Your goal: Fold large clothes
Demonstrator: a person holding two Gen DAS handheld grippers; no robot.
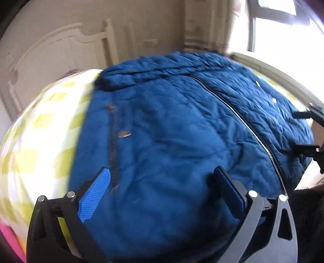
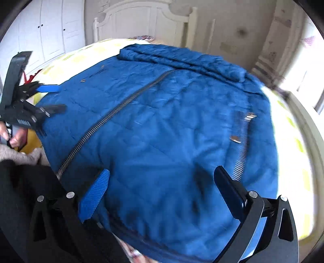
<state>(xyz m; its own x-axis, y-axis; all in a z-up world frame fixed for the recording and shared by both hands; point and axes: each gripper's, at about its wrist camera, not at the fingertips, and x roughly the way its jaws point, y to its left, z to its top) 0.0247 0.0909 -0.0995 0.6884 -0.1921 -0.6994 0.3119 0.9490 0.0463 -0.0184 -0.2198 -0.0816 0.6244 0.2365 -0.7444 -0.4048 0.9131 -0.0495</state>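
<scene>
A large blue quilted jacket [image 1: 172, 131] lies spread flat on the bed, front up, with its zipper [image 1: 251, 129] running down the middle and a zipped pocket [image 1: 114, 137] on its left half. My left gripper [image 1: 162, 178] is open just above the jacket's near hem, left of the zipper. My right gripper [image 2: 162, 178] is open above the near hem, right of the zipper [image 2: 113, 113], with a side pocket [image 2: 241, 149] to its right. The jacket [image 2: 172, 125] fills the right wrist view. Each gripper shows at the edge of the other's view, the right one [image 1: 301, 131] and the left one [image 2: 52, 99].
The bed has a yellow-and-white checked sheet [image 1: 40, 145] and a white headboard [image 2: 141, 18] at the far end. A bright window [image 1: 287, 40] is on the right, white wardrobes [image 2: 46, 28] on the left. The person's hand [image 2: 12, 135] and dark clothing [image 2: 24, 182] are at the near edge.
</scene>
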